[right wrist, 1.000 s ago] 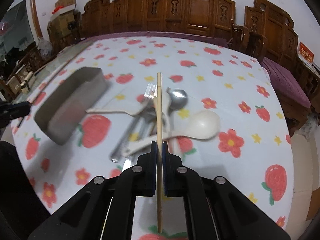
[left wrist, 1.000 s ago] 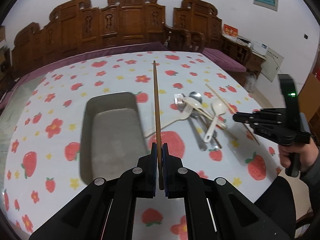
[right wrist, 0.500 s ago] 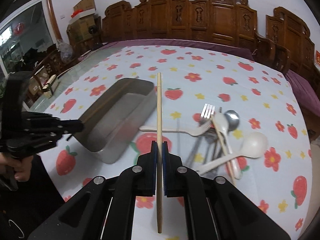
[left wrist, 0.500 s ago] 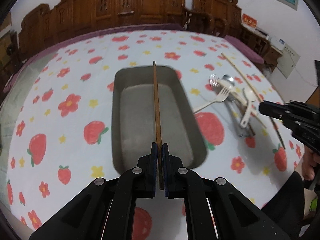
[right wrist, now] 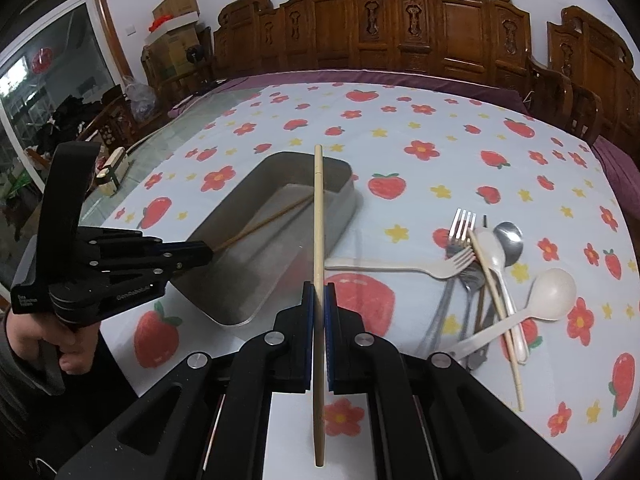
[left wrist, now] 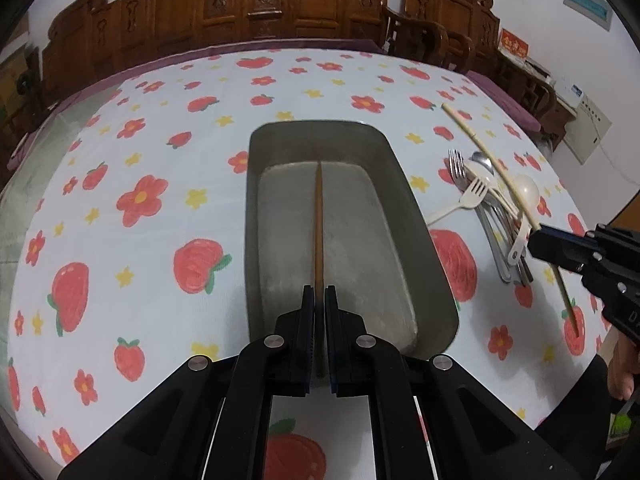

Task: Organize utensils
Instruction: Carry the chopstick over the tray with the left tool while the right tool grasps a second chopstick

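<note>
My left gripper (left wrist: 316,304) is clamped on a dark brown chopstick (left wrist: 318,220), the pads pinching it near its back end so that most of the length runs forward over the metal tray (left wrist: 404,216), the tip low inside it near the far wall. It is a thin, stiff, very light stick, smooth enough to pivot between the pads, so I judge a hold nearer the middle would steady it better than this end grip. My right gripper (right wrist: 318,304) is closed on a pale chopstick (right wrist: 318,216), gripped roughly a third of the way up from its near end, which juts back past the pads; its tip hangs above the tray's far rim. Both grippers point steeply down towards the strawberry tablecloth (left wrist: 140,200), my left hand (right wrist: 60,340) wrapped round its handle beside the tray. The remaining forks, spoons and another pale chopstick lie in a heap (right wrist: 484,276) to the right of the tray.
</note>
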A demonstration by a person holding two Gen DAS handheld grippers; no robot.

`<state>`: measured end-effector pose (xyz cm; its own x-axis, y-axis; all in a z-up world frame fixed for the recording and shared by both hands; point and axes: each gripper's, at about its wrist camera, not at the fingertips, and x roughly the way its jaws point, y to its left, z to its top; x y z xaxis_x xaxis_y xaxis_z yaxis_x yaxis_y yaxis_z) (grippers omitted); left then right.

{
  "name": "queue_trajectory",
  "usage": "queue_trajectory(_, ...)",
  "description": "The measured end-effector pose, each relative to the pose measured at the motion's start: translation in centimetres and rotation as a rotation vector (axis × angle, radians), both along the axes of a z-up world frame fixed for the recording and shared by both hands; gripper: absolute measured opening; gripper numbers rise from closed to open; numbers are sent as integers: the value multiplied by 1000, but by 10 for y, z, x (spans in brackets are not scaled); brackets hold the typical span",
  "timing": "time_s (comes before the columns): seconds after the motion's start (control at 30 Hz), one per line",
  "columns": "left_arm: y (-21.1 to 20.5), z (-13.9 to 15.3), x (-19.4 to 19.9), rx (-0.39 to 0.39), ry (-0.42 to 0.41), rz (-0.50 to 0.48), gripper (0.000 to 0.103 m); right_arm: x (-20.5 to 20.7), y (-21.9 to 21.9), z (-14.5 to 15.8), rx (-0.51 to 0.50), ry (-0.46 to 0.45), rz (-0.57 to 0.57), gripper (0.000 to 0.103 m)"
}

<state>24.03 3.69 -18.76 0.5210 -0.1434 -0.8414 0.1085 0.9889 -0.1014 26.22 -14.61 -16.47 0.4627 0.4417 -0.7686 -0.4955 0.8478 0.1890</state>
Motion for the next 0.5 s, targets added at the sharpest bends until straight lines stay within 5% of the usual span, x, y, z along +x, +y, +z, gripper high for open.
queue_trajectory(0.5, 39, 33, -9, -37, -142, 71, 5, 22, 55, -1, 55, 36, -22, 6)
